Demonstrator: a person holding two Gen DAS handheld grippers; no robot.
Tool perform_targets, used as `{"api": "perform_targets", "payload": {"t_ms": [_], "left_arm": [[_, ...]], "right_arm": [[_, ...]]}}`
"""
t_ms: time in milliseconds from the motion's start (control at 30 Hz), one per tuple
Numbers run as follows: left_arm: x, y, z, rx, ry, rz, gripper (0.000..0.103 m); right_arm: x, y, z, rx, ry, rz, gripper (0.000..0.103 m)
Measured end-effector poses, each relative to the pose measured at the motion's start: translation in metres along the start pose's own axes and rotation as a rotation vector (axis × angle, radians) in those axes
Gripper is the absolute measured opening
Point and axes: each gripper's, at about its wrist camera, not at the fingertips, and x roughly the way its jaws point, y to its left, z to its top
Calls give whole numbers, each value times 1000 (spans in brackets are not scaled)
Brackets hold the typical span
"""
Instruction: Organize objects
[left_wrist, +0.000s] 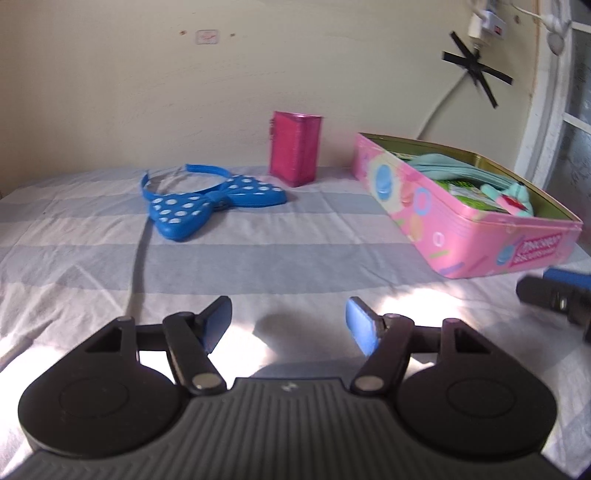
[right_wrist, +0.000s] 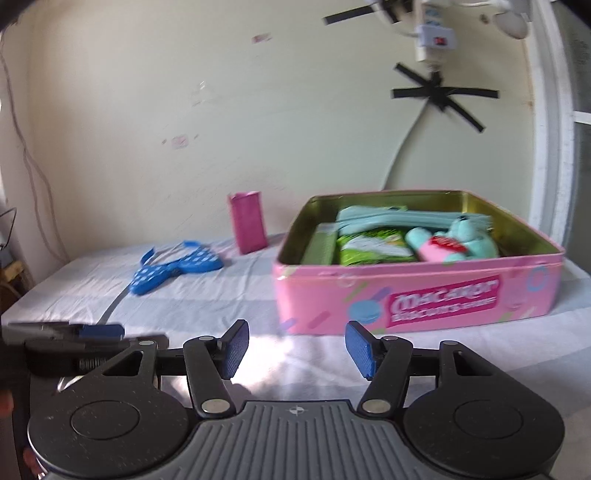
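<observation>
A blue headband with a white-dotted bow (left_wrist: 207, 201) lies on the striped bed sheet (left_wrist: 258, 258), also in the right wrist view (right_wrist: 177, 267). A pink upright box (left_wrist: 294, 149) stands by the wall (right_wrist: 248, 221). An open pink macaron tin (left_wrist: 480, 243) (right_wrist: 417, 295) holds a teal pouch (right_wrist: 373, 219), a green packet (right_wrist: 373, 245) and a teal plush toy (right_wrist: 461, 240). My left gripper (left_wrist: 290, 325) is open and empty above the sheet, well short of the headband. My right gripper (right_wrist: 293, 350) is open and empty in front of the tin.
The right gripper shows at the right edge of the left wrist view (left_wrist: 554, 295); the left gripper shows at the left of the right wrist view (right_wrist: 85, 339). A cable taped with black crosses (right_wrist: 439, 96) runs down the wall behind the tin. A window frame (left_wrist: 546, 110) is at the right.
</observation>
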Motion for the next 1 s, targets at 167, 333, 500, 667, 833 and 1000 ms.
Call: {"api": "perform_targets", "payload": {"t_ms": [167, 333, 500, 667, 833, 1000], "left_arm": [[4, 36, 13, -71, -8, 45, 70], [21, 73, 34, -84, -17, 113, 72], [49, 92, 66, 18, -54, 44, 83], [88, 74, 82, 265, -50, -7, 84], [129, 75, 89, 298, 8, -39, 86], [140, 80, 85, 290, 47, -127, 62]], "right_arm": [[17, 18, -9, -27, 54, 64, 53], [32, 35, -14, -68, 90, 126, 53], [49, 37, -23, -59, 136, 162, 54], [50, 35, -24, -43, 126, 202, 61], [51, 27, -23, 28, 122, 251, 61], [52, 25, -23, 58, 121, 275, 62]]}}
